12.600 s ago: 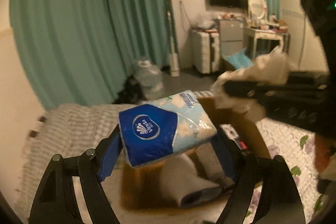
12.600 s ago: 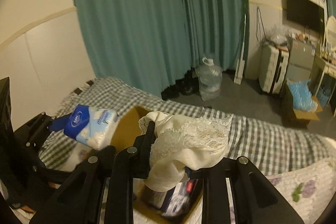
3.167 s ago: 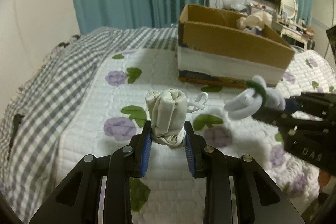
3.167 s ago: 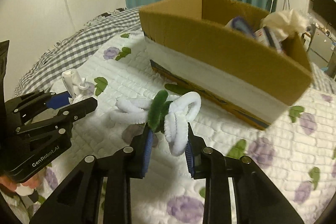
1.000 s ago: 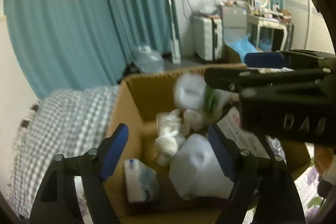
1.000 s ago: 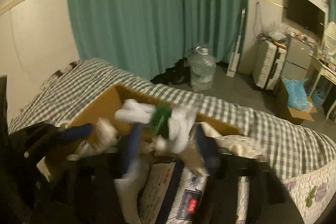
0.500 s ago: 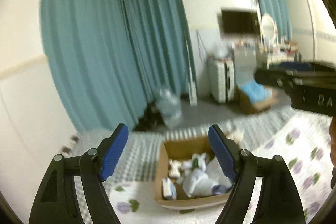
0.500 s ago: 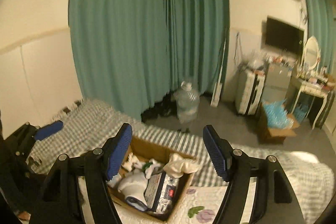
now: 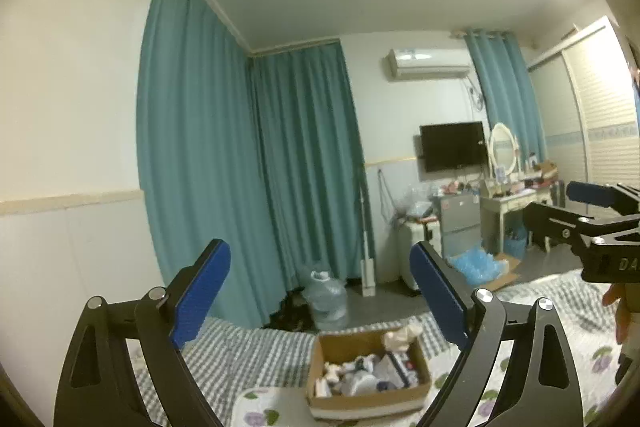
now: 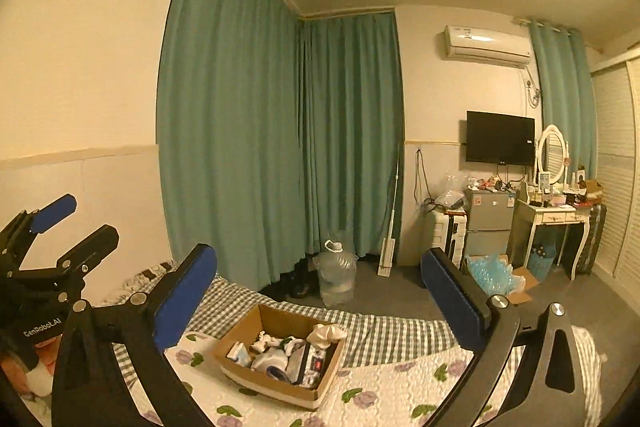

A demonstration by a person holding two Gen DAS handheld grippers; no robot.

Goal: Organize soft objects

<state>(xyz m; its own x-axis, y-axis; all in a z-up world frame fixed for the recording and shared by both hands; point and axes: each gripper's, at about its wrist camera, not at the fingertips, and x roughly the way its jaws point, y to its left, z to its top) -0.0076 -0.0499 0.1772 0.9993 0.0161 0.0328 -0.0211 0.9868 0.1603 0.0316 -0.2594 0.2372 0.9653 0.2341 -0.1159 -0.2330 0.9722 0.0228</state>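
Teal curtains back the bed where the cardboard box holds the soft objects, both the left hand-held gripper and right hand-held gripper raised above it, wide and empty, so sorting looks finished.

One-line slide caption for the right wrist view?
Right gripper open and empty above the filled cardboard box on the bed.

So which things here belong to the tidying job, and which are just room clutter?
Job:
cardboard box on the bed
soft items inside it
left gripper, open and empty
right gripper, open and empty

Lying about:
water jug
mop
television
dressing table
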